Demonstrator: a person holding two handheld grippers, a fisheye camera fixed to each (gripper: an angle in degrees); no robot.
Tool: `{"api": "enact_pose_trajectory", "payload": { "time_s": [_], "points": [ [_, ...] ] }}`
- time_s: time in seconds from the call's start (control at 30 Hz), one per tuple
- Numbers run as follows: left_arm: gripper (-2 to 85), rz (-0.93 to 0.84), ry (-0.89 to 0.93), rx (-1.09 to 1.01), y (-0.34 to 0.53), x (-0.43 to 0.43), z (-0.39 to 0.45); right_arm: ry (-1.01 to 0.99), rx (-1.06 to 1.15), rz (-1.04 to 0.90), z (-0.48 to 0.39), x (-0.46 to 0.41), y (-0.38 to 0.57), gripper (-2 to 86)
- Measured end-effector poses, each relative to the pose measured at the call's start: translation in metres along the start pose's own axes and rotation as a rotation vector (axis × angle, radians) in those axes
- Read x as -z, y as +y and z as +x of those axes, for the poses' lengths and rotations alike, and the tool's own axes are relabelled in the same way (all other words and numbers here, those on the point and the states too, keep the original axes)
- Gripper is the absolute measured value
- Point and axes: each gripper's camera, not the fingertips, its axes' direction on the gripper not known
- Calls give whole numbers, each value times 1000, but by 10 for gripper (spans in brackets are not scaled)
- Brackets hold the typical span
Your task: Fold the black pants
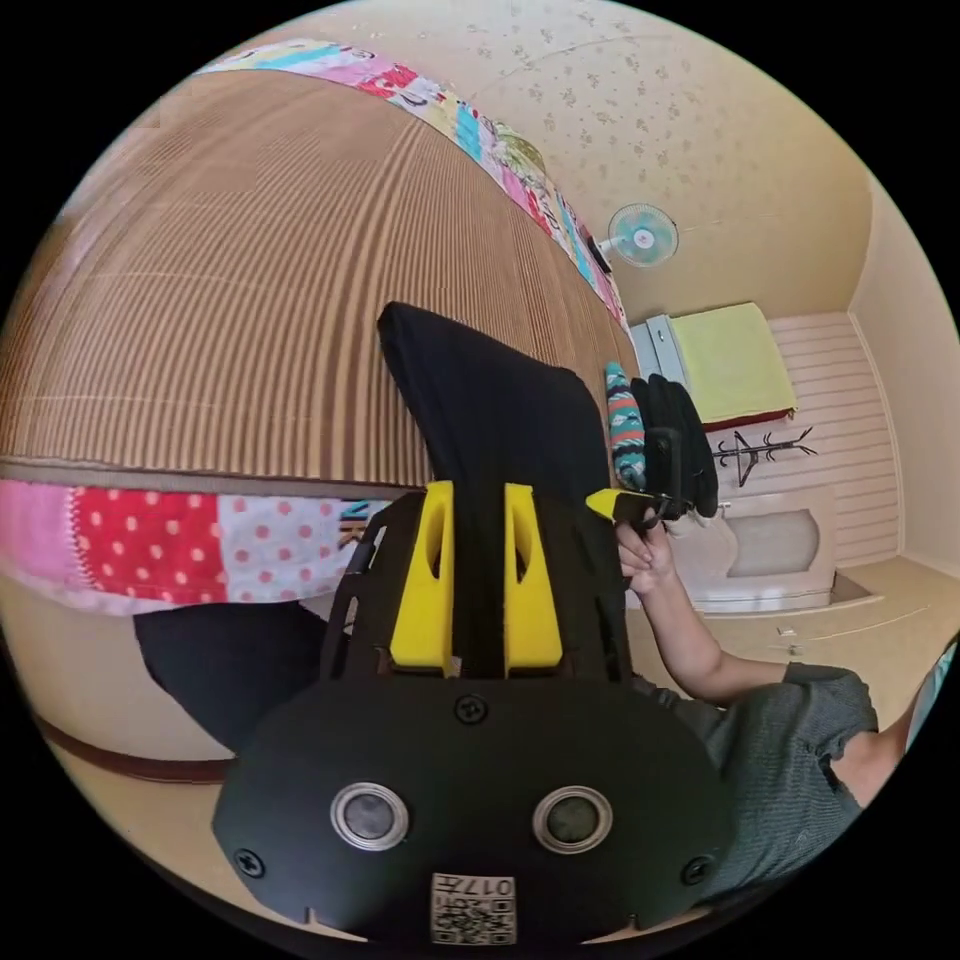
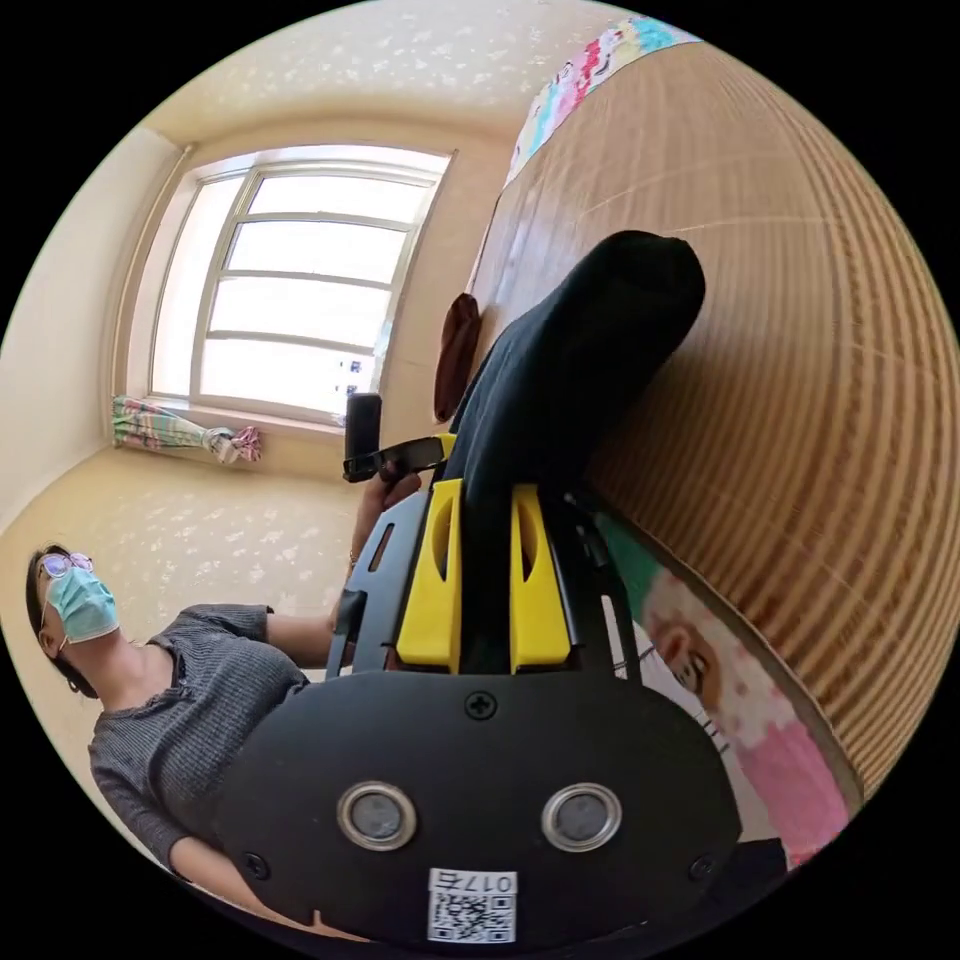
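The black pants [image 1: 500, 410] hang between both grippers, held up off a bamboo mat [image 1: 220, 300] on the bed. In the left gripper view my left gripper [image 1: 478, 495] is shut on the black cloth, which runs up between its yellow jaws. The right gripper [image 1: 640, 505] appears there too, in a hand, with black cloth at its tip. In the right gripper view my right gripper [image 2: 485, 495] is shut on the pants [image 2: 580, 340], whose folded end rises against the mat [image 2: 800, 350]. The left gripper [image 2: 400, 455] is seen beyond it, held by a hand.
A patchwork quilt edge [image 1: 180, 550] borders the mat. A person in a grey top [image 2: 190, 690] stands beside the bed. A window [image 2: 300, 290], a wall fan [image 1: 642, 234], a yellow-covered cabinet [image 1: 730, 365] and a coat rack [image 1: 760, 450] line the walls.
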Motion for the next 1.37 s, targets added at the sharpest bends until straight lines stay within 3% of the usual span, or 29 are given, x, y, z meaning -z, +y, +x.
{"api": "enact_pose_trajectory", "payload": {
  "time_s": [0.2, 0.3, 0.37, 0.5, 0.6, 0.67, 0.77, 0.83, 0.97, 1.03, 1.1, 1.3, 1.37],
  "points": [
    [75, 198, -237, -2, -18, 228, -54, -54, 149, -69, -95, -124, -132, 70],
    [86, 288, -410, 27, -39, 332, -81, -12, 75, 7, -131, -183, -193, 71],
    [106, 368, -482, 159, -55, 394, -131, 44, 44, 34, -139, -216, -220, 67],
    [128, 534, -468, 383, -34, 410, -220, 188, 79, -57, -121, -262, -222, 24],
    [103, 349, -408, 377, -23, 323, -283, 203, 198, -181, -91, -260, -173, 13],
    [84, 573, -487, 290, 27, 293, -275, 144, 248, -268, -65, -241, -137, 10],
    [69, 714, -475, 367, 74, 285, -258, -63, 206, -313, -17, -172, -75, 8],
    [68, 790, -420, 353, 102, 281, -236, -156, 137, -233, 8, -114, -35, 7],
    [77, 900, -119, 8, 173, 235, -151, -170, -4, 129, 36, 46, 54, 9],
    [70, 825, -100, -79, 194, 197, -115, 38, 11, 286, 14, 113, 91, 12],
    [45, 732, -84, -144, 213, 150, -87, 369, 19, 504, -27, 186, 141, 20],
    [-3, 423, 228, -207, 239, 4, -34, 990, -122, 1137, -120, 274, 256, 49],
    [-3, 324, 267, -298, 241, -33, 2, 1108, -128, 1217, -134, 285, 277, 70]
  ]
}}
